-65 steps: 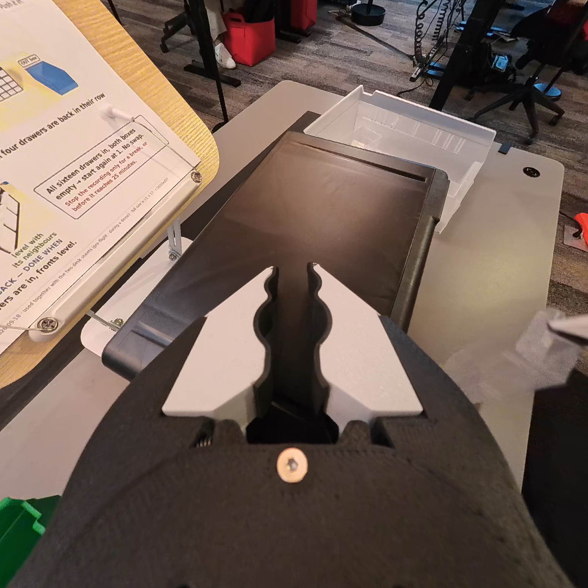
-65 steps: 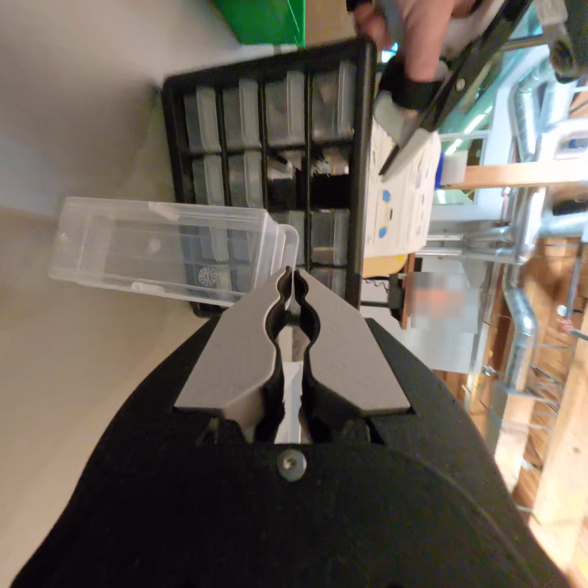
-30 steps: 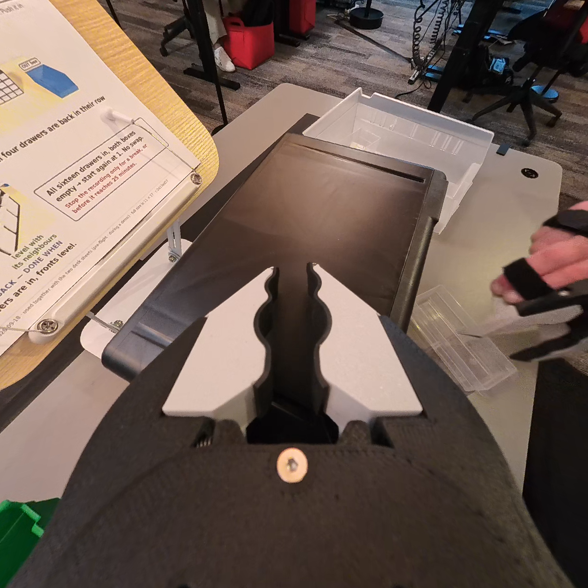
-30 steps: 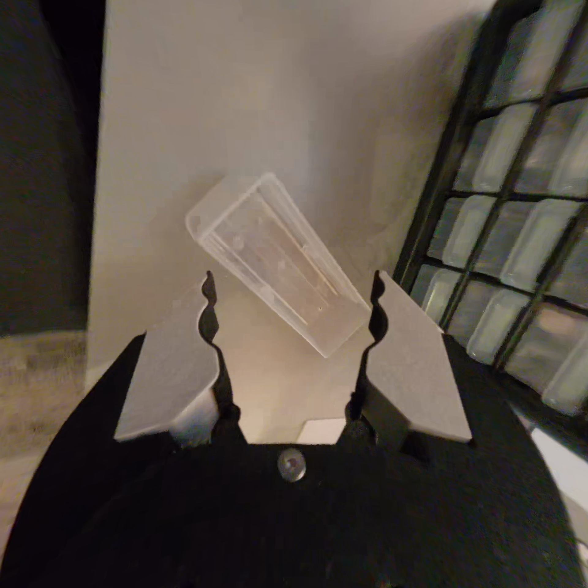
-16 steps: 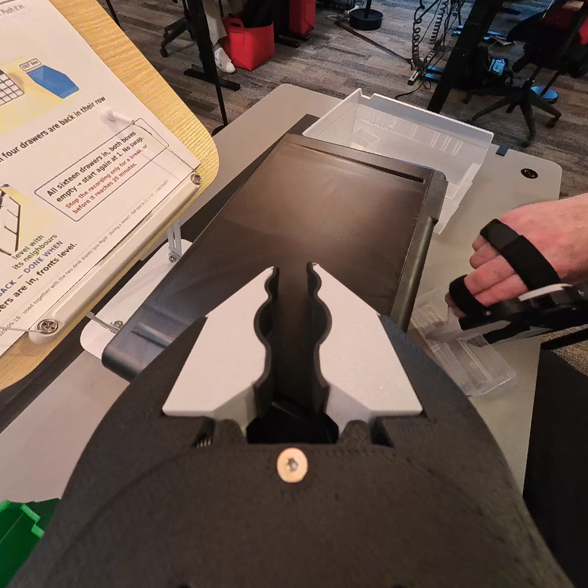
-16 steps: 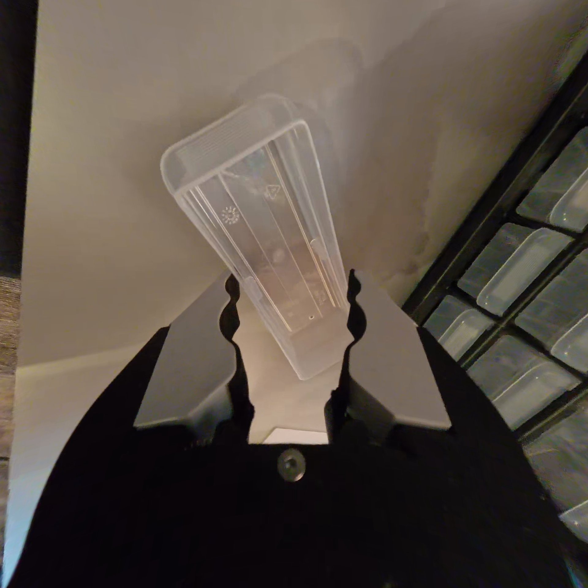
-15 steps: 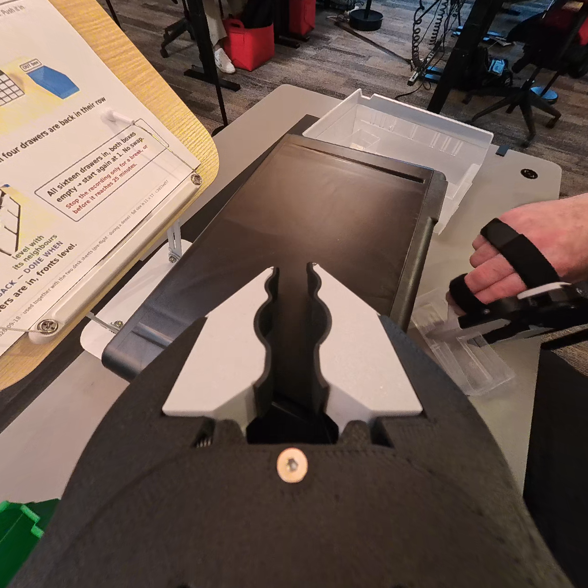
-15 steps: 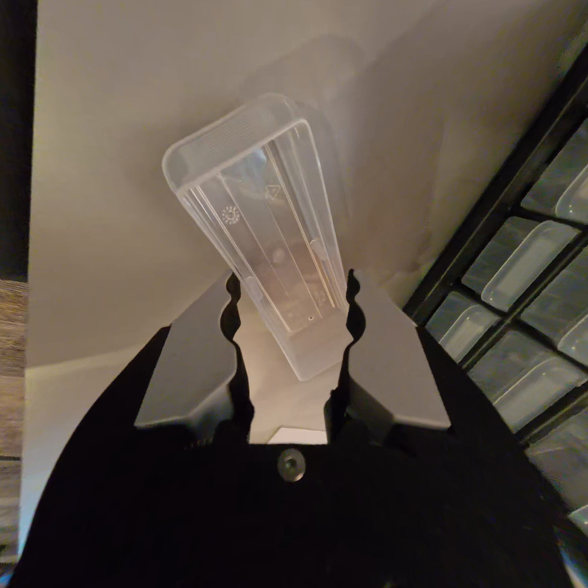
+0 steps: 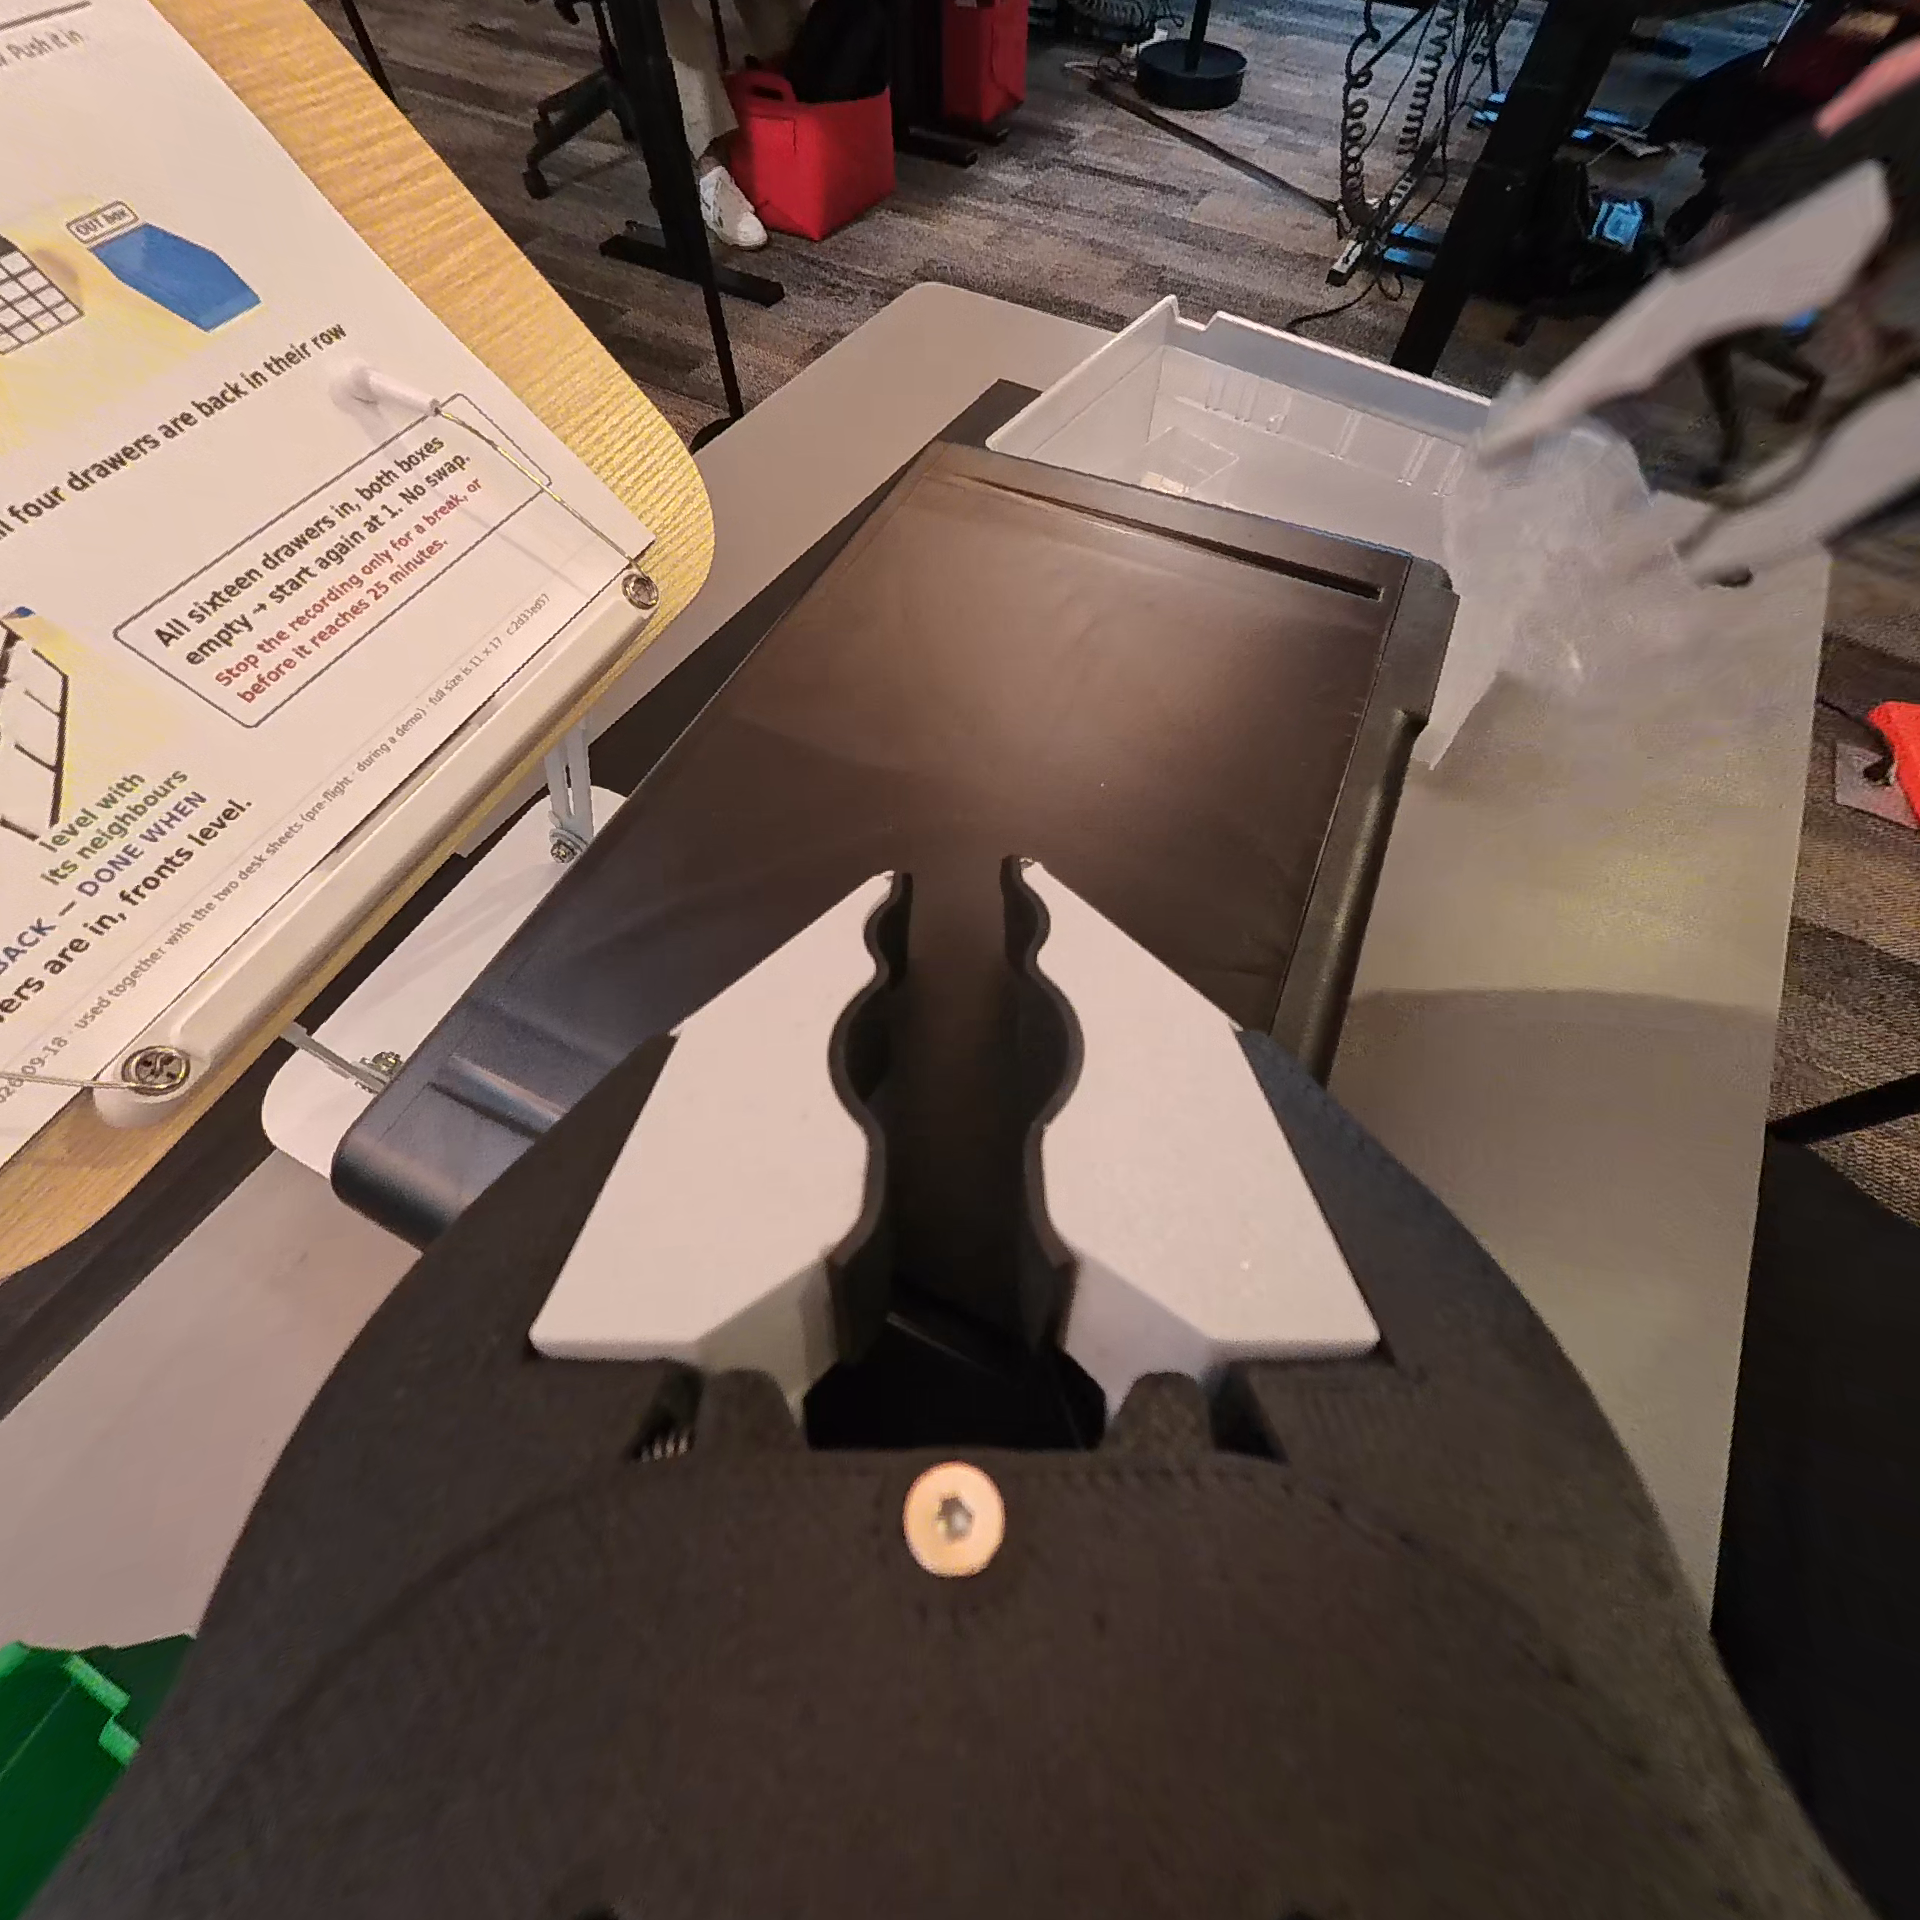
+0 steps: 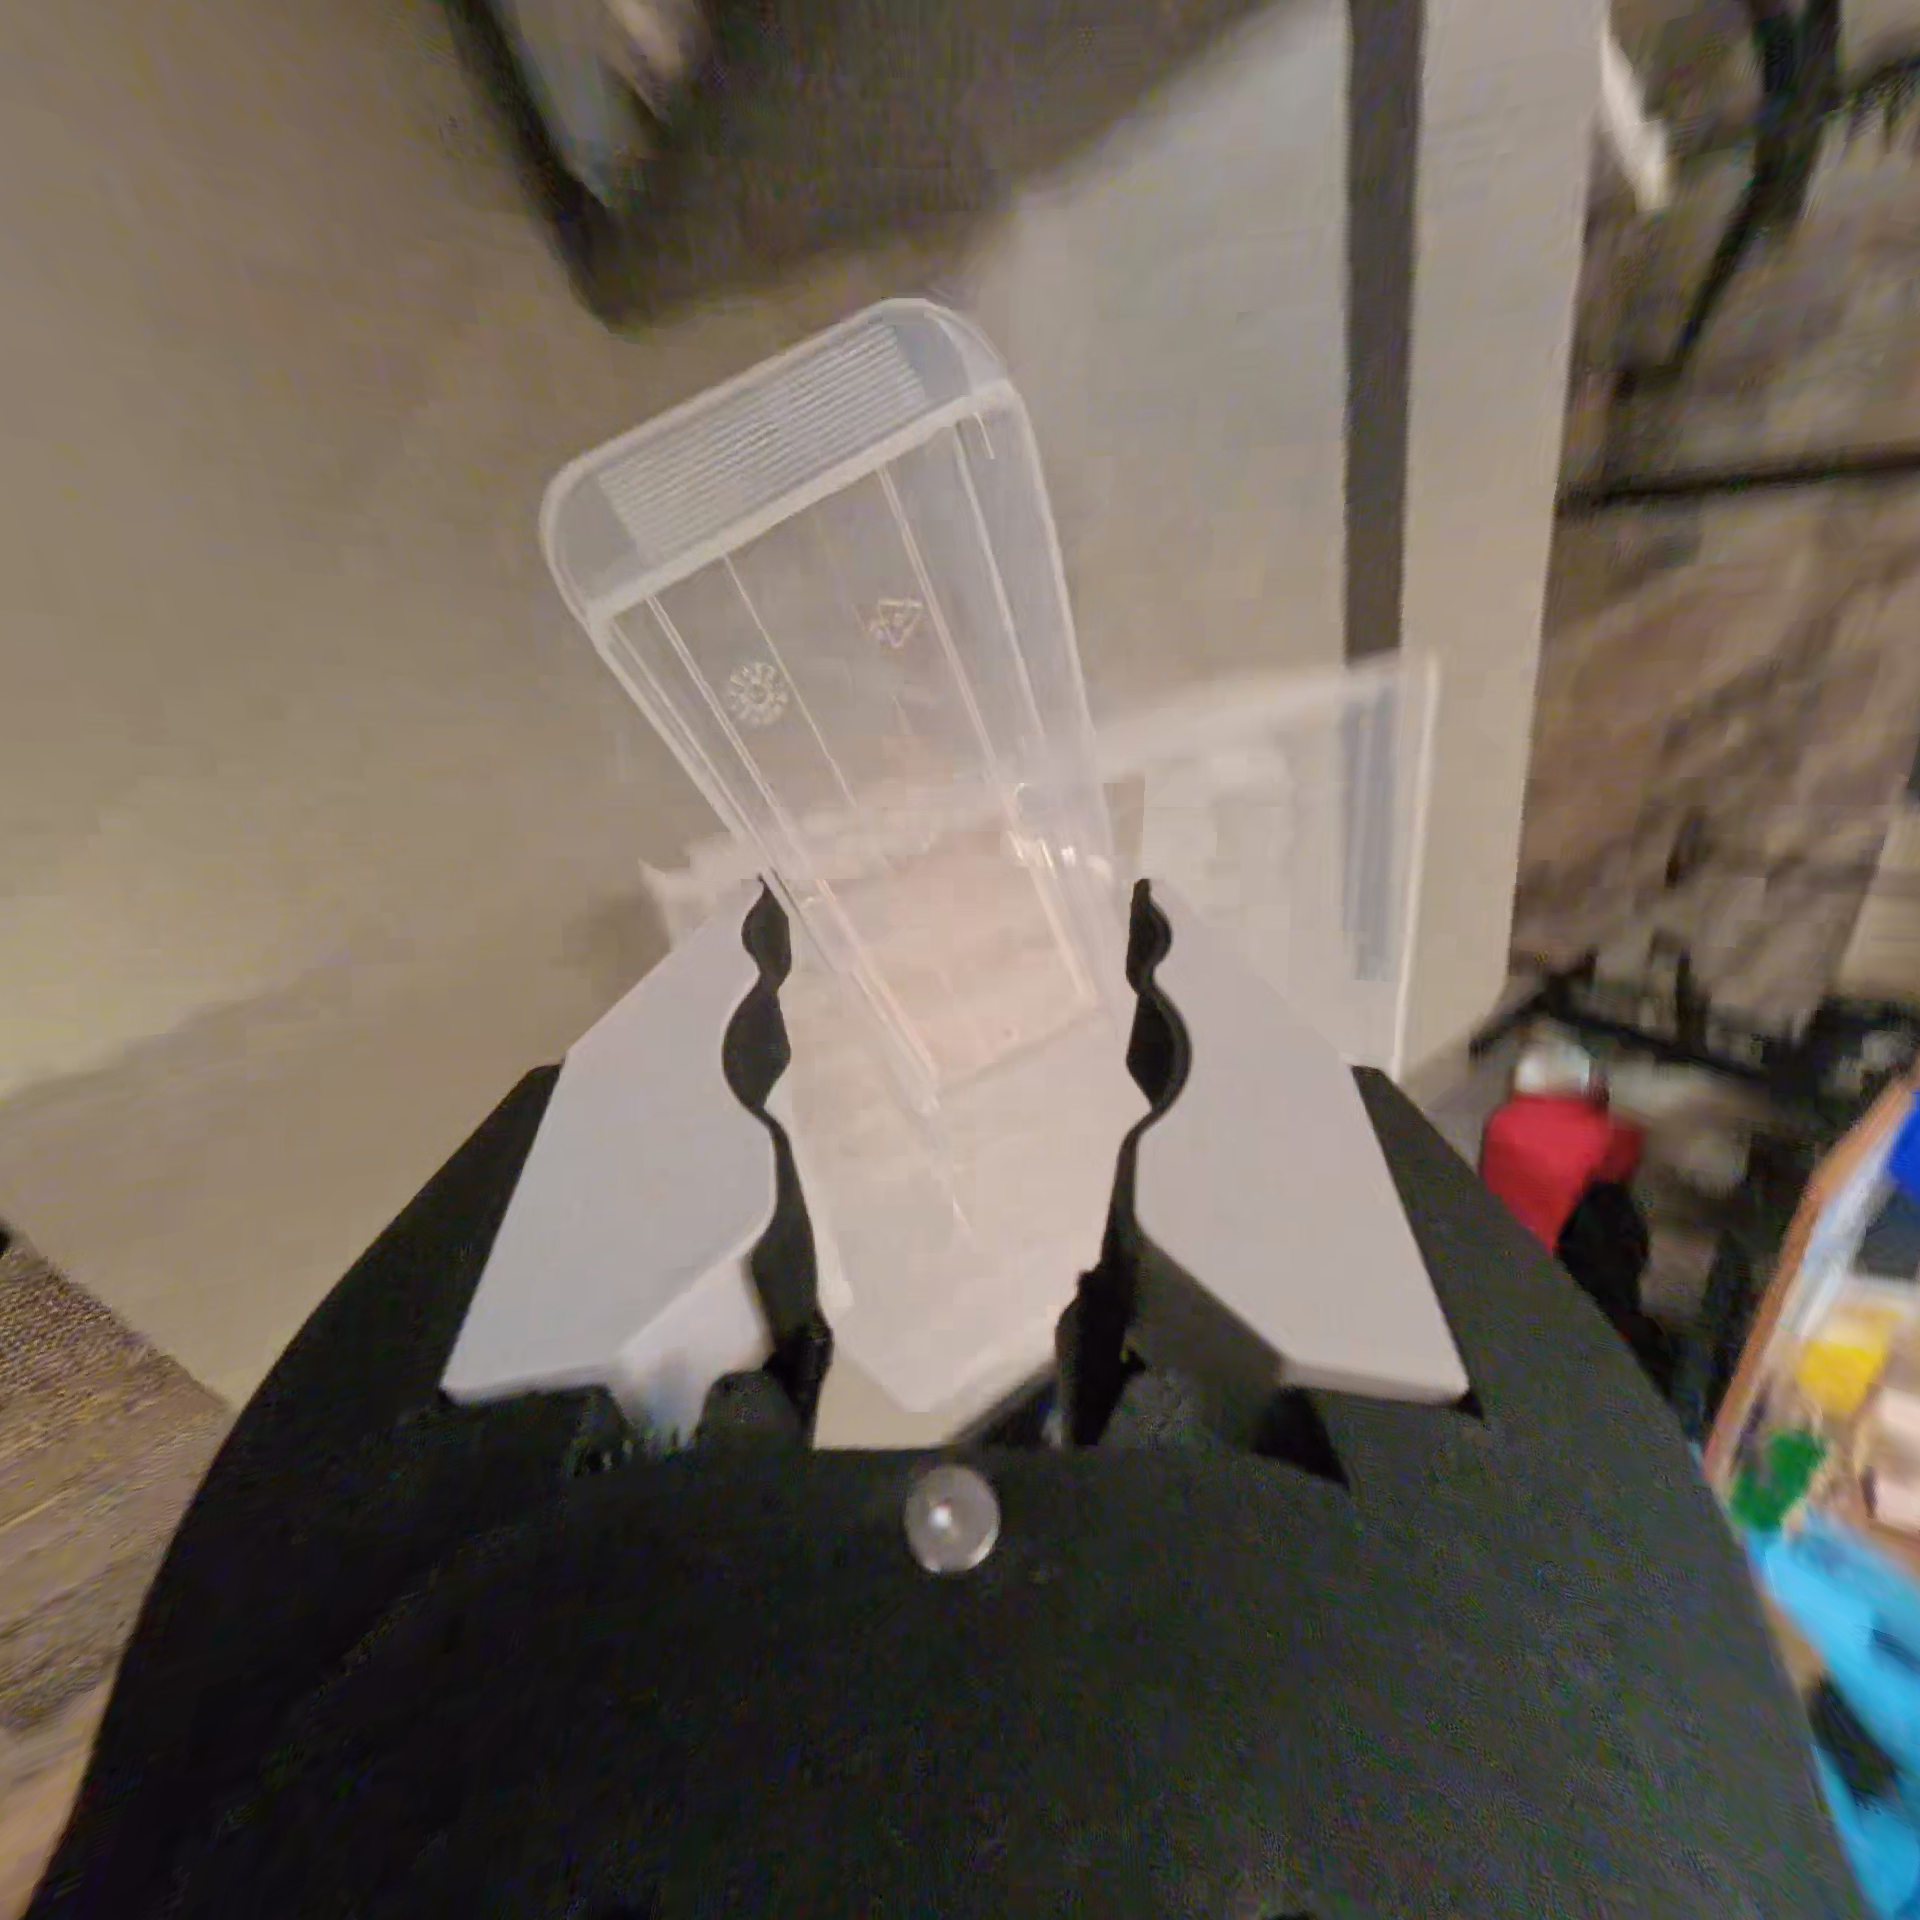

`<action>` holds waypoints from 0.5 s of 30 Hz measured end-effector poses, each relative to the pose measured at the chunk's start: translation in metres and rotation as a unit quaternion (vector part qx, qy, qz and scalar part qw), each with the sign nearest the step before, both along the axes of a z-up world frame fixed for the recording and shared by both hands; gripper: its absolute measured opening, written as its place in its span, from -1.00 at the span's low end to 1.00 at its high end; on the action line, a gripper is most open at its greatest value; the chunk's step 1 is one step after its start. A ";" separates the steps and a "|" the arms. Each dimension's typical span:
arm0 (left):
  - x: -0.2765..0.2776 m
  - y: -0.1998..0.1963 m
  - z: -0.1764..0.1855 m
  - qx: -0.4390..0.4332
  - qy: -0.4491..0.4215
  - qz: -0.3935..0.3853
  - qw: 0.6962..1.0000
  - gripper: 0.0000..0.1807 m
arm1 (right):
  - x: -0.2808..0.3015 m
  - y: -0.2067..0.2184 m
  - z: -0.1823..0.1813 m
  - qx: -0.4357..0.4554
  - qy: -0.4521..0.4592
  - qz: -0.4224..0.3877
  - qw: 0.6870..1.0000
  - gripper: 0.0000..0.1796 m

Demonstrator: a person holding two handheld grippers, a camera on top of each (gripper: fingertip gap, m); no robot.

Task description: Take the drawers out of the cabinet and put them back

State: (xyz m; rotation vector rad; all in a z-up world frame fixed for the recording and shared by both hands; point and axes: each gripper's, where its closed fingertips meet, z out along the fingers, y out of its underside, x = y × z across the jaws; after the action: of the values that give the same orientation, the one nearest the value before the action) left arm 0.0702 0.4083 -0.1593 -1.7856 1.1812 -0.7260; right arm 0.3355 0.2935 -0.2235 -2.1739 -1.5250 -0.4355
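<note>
Clear plastic drawer sits pinched between the two grey fingers of the right gripper, sticking out ahead and leaning to the left, up off the pale table. The left gripper is almost closed with nothing in it, resting over the black cabinet. A white tray lies past the cabinet. A paper sheet on a wooden board stands to its left.

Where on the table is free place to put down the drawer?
Bare table lies right of the cabinet, before the white tray. The left side is crowded by the sign board and its stand. The right tool holds the drawer.
</note>
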 end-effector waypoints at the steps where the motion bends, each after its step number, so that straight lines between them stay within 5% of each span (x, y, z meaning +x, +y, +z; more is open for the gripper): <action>1: 0.000 0.000 0.000 0.000 -0.001 0.000 1.000 -0.81 | 0.029 0.011 -0.001 0.001 -0.015 -0.039 0.999 -0.27; 5: 0.000 0.000 0.000 0.000 -0.002 0.001 1.000 -0.81 | 0.110 0.051 -0.036 -0.022 -0.053 -0.144 0.988 -0.27; 15: 0.000 0.000 0.000 -0.001 0.000 0.001 1.000 -0.81 | 0.164 0.109 -0.128 -0.041 -0.135 -0.165 0.976 -0.20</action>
State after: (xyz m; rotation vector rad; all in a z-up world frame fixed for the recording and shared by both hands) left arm 0.0700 0.4086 -0.1595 -1.7884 1.1784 -0.7256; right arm 0.5000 0.4028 -0.3519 -2.5279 -1.3309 -0.8182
